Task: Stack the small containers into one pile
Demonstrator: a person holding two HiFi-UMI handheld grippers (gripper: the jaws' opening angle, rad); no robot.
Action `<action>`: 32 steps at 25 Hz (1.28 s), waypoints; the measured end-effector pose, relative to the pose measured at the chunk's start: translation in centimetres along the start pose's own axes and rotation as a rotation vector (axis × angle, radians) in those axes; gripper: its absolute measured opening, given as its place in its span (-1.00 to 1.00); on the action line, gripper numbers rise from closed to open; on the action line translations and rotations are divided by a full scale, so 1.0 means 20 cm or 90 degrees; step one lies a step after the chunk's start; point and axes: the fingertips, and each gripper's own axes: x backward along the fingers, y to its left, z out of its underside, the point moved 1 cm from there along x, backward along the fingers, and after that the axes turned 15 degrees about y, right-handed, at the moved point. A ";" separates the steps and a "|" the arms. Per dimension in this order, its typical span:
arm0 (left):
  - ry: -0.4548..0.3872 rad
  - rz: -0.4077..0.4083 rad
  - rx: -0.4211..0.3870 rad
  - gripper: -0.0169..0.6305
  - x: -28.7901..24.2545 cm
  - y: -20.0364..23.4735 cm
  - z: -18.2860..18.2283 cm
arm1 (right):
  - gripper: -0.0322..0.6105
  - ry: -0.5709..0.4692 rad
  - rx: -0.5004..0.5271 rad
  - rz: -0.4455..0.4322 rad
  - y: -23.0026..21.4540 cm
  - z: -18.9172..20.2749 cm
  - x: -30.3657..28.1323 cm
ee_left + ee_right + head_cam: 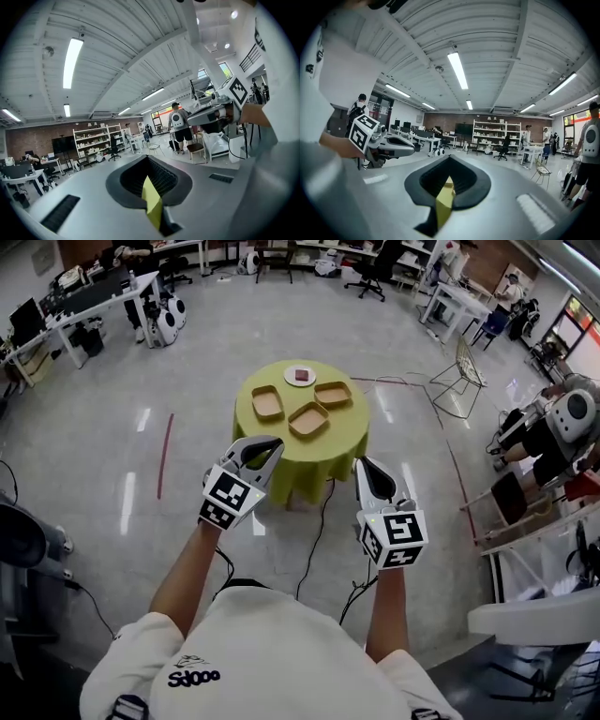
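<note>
Three shallow tan rectangular containers point(308, 420) are laid singly, none stacked, on a round worktop point(309, 465) draped in a yellow-green cloth. All are set on the person's side of a small white round plate point(300, 376), which carries a dark red piece. One container point(267, 402) lies near-left of the plate and another container point(333, 394) near-right. The third lies farther from the plate, nearest the person. They are close together but appear apart.

The step in hand is judged to be the approach, since nothing is gripped yet. One container should be pinched by a rim wall and lifted clear. It should then be turned to match the target container and lowered squarely so it nests. The third container sits at an angle, so it should be aligned before release. The plate is best left untouched.

The containers look like empty, open-topped trays of matching size, with rounded corners and raised rims. They are probably light.

The left tool point(274, 443) and right tool point(364, 465) are held well apart from the plate, short of the worktop. Both are pressed together with nothing pinched. Only a yellow-green sliver is seen past each tool's tips in the gripper views.
</note>
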 end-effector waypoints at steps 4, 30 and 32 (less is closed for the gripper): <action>0.010 -0.013 0.008 -0.95 -0.04 0.00 -0.01 | -0.87 -0.013 -0.004 -0.010 -0.07 -0.01 -0.03; -0.021 0.051 -0.005 -0.95 -0.98 0.89 -0.21 | -0.87 0.007 -0.034 0.059 -0.61 -0.29 -1.06; -0.014 0.063 -0.002 -0.95 -1.05 0.94 -0.21 | -0.87 0.012 -0.039 0.068 -0.65 -0.30 -1.13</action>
